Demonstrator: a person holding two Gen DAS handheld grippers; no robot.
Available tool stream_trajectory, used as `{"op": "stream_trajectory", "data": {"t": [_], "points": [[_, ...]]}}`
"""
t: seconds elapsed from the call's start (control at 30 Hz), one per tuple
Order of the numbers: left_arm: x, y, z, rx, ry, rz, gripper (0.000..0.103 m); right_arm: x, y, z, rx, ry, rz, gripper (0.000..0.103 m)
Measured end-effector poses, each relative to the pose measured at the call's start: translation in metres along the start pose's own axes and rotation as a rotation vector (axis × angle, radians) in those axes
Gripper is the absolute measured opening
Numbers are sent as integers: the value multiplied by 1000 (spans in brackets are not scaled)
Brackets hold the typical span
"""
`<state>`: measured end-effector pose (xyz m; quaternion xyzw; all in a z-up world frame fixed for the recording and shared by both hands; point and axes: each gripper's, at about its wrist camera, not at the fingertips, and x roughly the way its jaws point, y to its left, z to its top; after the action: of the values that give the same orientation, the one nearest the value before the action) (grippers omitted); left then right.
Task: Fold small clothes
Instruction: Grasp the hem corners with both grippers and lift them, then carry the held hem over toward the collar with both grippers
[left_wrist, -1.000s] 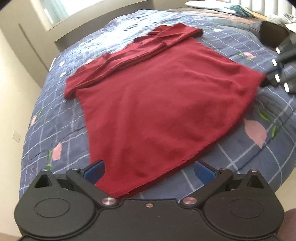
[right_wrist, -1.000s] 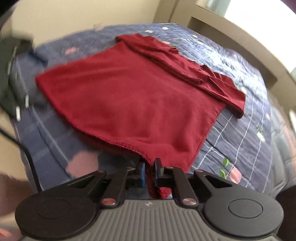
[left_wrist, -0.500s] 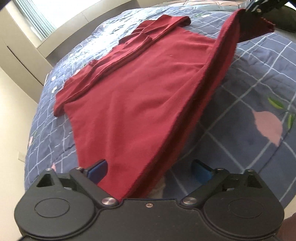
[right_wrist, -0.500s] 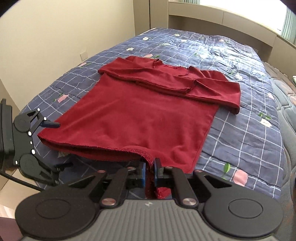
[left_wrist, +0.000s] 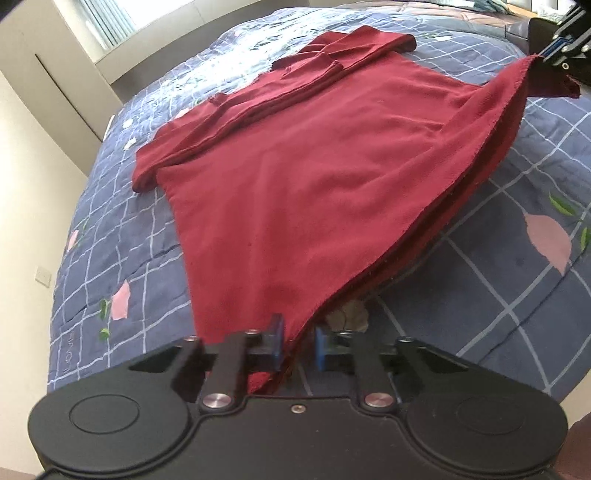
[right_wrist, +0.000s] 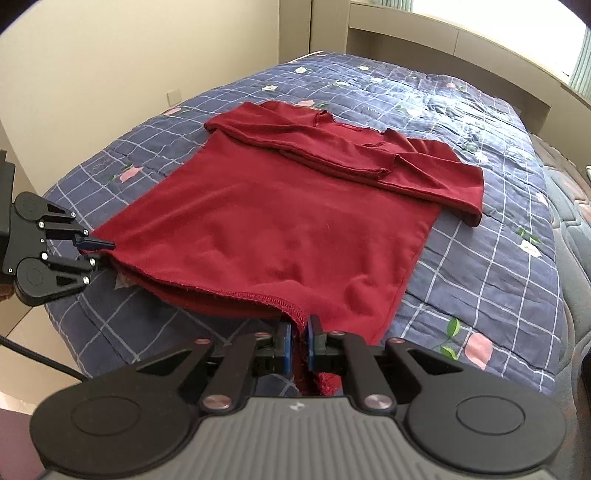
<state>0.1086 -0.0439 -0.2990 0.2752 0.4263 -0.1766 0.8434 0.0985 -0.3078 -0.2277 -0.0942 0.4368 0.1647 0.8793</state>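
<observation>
Your bed, covered by a dark blue quilted bedspread (right_wrist: 498, 236) with a white grid and pink flowers, fills both views, with cream walls on one side and a pale wooden headboard (right_wrist: 443, 40) under a bright window at the far end. On the quilt lies your dark red long-sleeved knit top (left_wrist: 295, 177), spread flat with its neck toward the headboard and both sleeves folded across the chest, one cuff ending near the middle. The hem at your end is raised off the quilt at both corners, so the fabric sags between them and shows a dark gap underneath, while the chest and shoulders rest on the bedspread. Your left gripper (left_wrist: 298, 347), black with blue pads, has just been closing its jaws, and they now pinch the near hem corner of the red top, the cloth running between the pads; in the right wrist view it appears at the left edge, clamped on that same corner (right_wrist: 94, 249). Your right gripper (right_wrist: 299, 347), grey-bodied with black arms and blue pads, is clamped tight on the other hem corner, a tuft of red fabric hanging below its pads.
</observation>
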Motion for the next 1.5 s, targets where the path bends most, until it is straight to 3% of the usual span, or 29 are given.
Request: {"op": "stream_trajectory", "data": {"t": [0.03,0.2,0.47,0.63,0.97,1.1,1.37,1.5], "points": [[0,0,0,2,-1,1,5,-1,0,0,-4,-1,-2,9],[-14,2,5,19,-42,25,4,-10,7,-4,-54,5,-27,7],[-63,25,19,-53,-126,24,3,-45,11,-6,-59,-12,-55,6],[-94,33,29,-79,-170,22,3,-63,11,-4,-38,-1,-26,6],[-138,31,-2,-106,-48,-92,3,-79,23,-39,71,148,108,6],[-138,33,-10,-149,3,-120,4,-82,13,-36,148,129,101,6],[-138,56,22,-159,-48,-111,4,-85,-8,3,172,24,38,7],[-133,90,55,-298,-62,-217,4,-77,-26,37,190,-36,-5,7]]}}
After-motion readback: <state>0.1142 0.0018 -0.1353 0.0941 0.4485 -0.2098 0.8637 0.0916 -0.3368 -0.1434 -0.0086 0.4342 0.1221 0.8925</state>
